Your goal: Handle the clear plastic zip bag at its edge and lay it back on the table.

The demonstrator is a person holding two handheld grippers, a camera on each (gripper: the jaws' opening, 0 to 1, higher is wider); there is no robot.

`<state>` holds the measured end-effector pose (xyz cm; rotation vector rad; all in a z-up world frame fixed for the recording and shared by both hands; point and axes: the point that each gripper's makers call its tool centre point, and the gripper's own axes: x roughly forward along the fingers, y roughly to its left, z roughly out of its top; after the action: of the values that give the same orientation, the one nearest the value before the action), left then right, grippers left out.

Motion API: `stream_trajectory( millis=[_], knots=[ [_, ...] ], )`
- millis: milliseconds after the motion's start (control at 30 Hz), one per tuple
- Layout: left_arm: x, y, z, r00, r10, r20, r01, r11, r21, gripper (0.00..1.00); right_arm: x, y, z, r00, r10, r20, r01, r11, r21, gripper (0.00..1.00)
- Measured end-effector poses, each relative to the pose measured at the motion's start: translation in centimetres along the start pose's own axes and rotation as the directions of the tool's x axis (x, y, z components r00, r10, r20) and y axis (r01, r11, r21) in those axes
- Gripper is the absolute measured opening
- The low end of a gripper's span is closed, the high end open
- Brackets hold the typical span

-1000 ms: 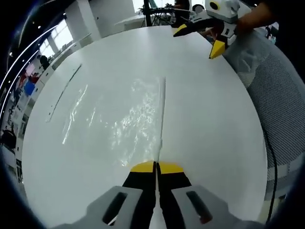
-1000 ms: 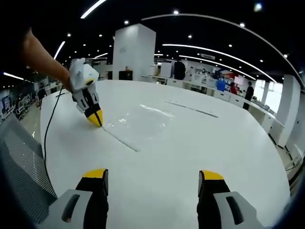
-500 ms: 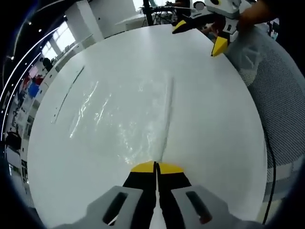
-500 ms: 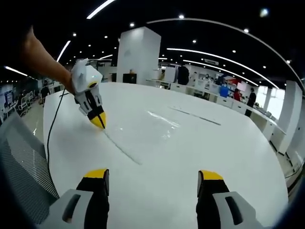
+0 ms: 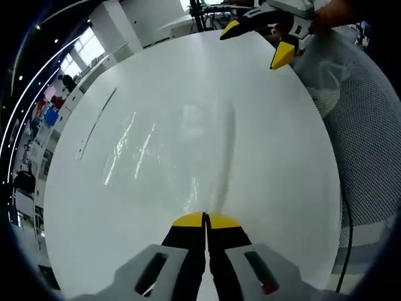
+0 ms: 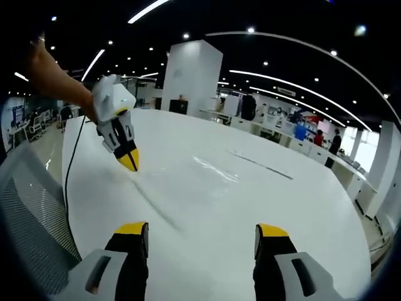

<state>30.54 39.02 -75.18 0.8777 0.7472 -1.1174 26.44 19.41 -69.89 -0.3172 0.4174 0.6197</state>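
Left gripper view: the clear zip bag spreads over the white table through the middle of the frame. Its zip edge runs as a long thin line from the lower centre up toward the upper centre, almost straight along the gripper's forward direction. The left gripper sits at bottom centre with its yellow tips pressed together, pinching the near end of that zip edge. The bag body fans out left of the line and looks partly lifted, but how high is hard to tell. At the upper right, the right gripper hangs over the far table rim with its jaws spread, beside a mesh chair back.

Right gripper view: the left gripper is at centre left, tips closed on the bag's corner. The zip edge shows as a dark line slanting from there down toward the lower centre. The bag gleams just right of it. The right gripper, at the bottom of the frame, is wide apart and holds nothing.

Judgement: the key relation is that the bag's long axis lines up with the left gripper, which is plainly nearer since it already grips the edge. The right gripper is well apart. Laying the bag down likely falls to the left gripper alone, lowering along that line.
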Motion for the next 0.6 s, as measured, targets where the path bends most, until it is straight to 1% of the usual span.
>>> stream_trajectory(
  millis=[67, 133, 167, 267, 367, 433, 533, 600],
  knots=[
    [0.0, -0.2, 0.1, 1.000, 0.004, 0.003, -0.004, 1.000, -0.008, 0.00, 0.0, 0.3, 0.3, 1.000, 0.007, 0.002, -0.007, 1.000, -0.006, 0.65],
    [-0.4, -0.5, 0.5, 1.000, 0.008, 0.006, -0.008, 1.000, -0.009, 0.00, 0.1, 0.6, 0.7, 1.000, 0.016, 0.002, -0.016, 0.999, -0.028, 0.62],
    [-0.7, -0.9, 0.8, 1.000, 0.010, 0.010, -0.010, 1.000, -0.014, 0.00, 0.1, 1.0, 1.0, 1.000, 0.026, 0.004, -0.026, 0.999, -0.044, 0.60],
    [-1.2, -1.4, 1.1, 1.000, 0.016, 0.013, -0.016, 1.000, -0.013, 0.00, 0.3, 1.8, 1.9, 0.998, 0.054, 0.011, -0.053, 0.996, -0.067, 0.56],
    [-1.4, -2.1, 1.3, 1.000, 0.022, 0.007, -0.022, 1.000, 0.006, 0.00, 0.6, 2.9, 2.5, 0.996, 0.087, -0.001, -0.087, 0.989, -0.123, 0.51],
    [-1.7, -2.4, 1.6, 1.000, 0.024, 0.003, -0.024, 1.000, 0.009, 0.00, 0.8, 3.5, 2.8, 0.994, 0.106, -0.007, -0.106, 0.985, -0.135, 0.49],
    [-2.1, -2.7, 1.9, 0.999, 0.033, -0.002, -0.033, 0.999, 0.011, 0.00, 1.2, 4.4, 3.1, 0.992, 0.128, -0.013, -0.129, 0.979, -0.159, 0.43],
    [-2.3, -2.9, 2.1, 0.999, 0.036, 0.000, -0.036, 0.999, 0.012, 0.00, 1.4, 4.9, 3.1, 0.989, 0.147, -0.018, -0.148, 0.976, -0.158, 0.41]
  ],
)
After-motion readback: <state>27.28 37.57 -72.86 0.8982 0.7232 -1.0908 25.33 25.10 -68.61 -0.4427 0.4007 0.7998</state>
